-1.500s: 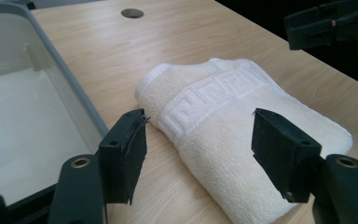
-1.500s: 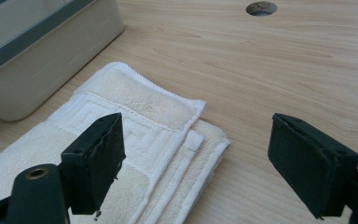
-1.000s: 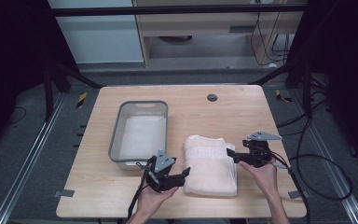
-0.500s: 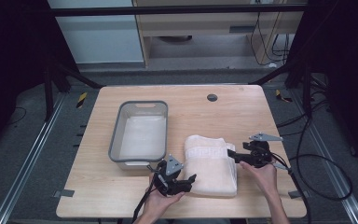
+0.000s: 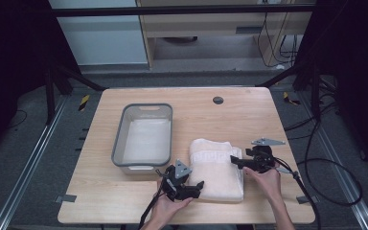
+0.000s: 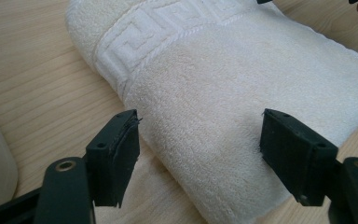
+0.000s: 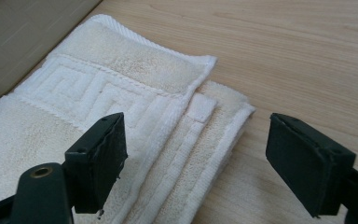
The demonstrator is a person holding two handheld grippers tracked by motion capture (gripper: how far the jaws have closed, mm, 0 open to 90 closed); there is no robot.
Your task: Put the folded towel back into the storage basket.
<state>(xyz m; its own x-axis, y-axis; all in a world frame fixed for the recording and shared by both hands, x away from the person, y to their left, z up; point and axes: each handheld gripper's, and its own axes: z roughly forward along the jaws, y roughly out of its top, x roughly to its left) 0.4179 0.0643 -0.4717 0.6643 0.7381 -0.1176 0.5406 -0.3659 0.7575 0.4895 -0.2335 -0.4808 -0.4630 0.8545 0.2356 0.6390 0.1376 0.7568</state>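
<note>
Tongs and gaped wide at opposite edges of the folded towel as we watched, gripping nothing.

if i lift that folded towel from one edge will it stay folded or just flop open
The folded towel is soft terry, so it would likely sag and droop rather than hold flat. Its stacked layers lie loose at the open edge, so pinching only the top one would probably unfold it. It looks unlikely to slip, given the nubby pile.
</note>
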